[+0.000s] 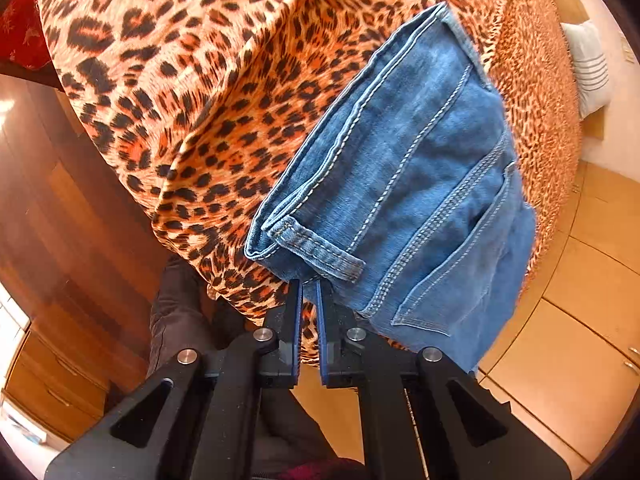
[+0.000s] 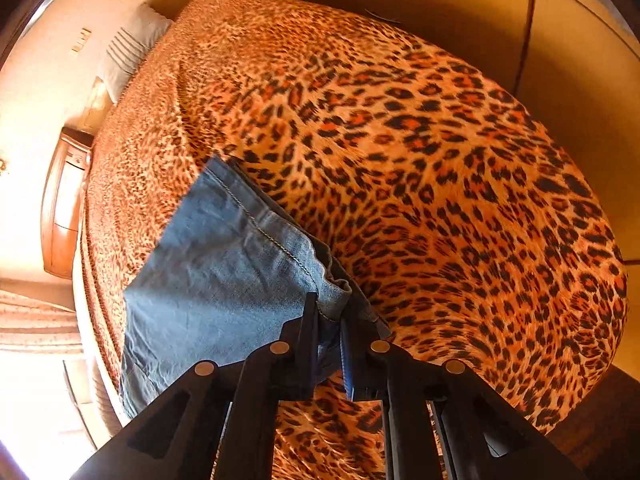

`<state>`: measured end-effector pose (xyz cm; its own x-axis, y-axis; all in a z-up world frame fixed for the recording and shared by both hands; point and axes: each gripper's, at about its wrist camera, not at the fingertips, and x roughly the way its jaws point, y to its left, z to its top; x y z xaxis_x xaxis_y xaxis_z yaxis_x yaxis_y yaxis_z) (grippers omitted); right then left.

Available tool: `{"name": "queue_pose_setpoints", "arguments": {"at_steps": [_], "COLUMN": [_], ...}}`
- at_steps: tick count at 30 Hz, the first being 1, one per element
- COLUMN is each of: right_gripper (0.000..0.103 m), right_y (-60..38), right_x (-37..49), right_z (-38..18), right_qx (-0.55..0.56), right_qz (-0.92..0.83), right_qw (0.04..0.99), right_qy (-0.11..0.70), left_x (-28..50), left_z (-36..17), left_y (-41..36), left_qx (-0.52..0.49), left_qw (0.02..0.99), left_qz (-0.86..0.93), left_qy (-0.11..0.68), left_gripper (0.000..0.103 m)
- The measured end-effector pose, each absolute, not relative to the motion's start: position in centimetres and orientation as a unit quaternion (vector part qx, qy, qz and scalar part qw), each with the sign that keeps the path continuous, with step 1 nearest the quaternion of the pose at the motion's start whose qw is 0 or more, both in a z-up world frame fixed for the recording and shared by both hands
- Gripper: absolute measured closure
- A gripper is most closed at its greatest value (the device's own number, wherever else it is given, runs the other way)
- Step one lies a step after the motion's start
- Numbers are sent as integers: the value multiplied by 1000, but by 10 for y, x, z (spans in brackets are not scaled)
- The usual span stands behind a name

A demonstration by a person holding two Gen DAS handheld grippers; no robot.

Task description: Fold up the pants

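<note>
The left gripper (image 1: 309, 286) pinches the waistband edge of the blue jeans (image 1: 404, 184) just beside a belt loop (image 1: 318, 250), its jaws pressed close on the denim; the right gripper (image 2: 329, 312) clamps a bunched hem of the same jeans (image 2: 224, 264). The jeans hang over the leopard-print bedspread (image 2: 440, 152); a white pillow (image 2: 128, 50) lies at the bed's far end, and a wooden nightstand (image 2: 64, 204) stands beside the bed.
</note>
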<state>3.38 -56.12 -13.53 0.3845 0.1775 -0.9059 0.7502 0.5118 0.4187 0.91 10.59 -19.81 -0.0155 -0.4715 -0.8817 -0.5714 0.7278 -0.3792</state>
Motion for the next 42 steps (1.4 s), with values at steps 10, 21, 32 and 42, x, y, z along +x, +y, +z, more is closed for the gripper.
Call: {"name": "queue_pose_setpoints", "arguments": {"at_steps": [10, 21, 32, 42], "right_gripper": [90, 94, 91, 71], "right_y": [-561, -560, -558, -588], "right_x": [32, 48, 44, -7], "right_z": [-143, -135, -161, -119], "right_qx": [474, 467, 439, 488], "right_qz": [-213, -205, -223, -268], "right_qw": [689, 697, 681, 683], "right_qy": [506, 504, 542, 472], "left_x": [39, 69, 68, 102], "left_z": [-211, -206, -230, -172], "left_y": [76, 61, 48, 37], "left_qx": [-363, -347, -292, -169], "left_qw": [614, 616, 601, 658], "left_qz": [30, 44, 41, -61], "left_qy": [700, 706, 743, 731], "left_gripper": [47, 93, 89, 64]}}
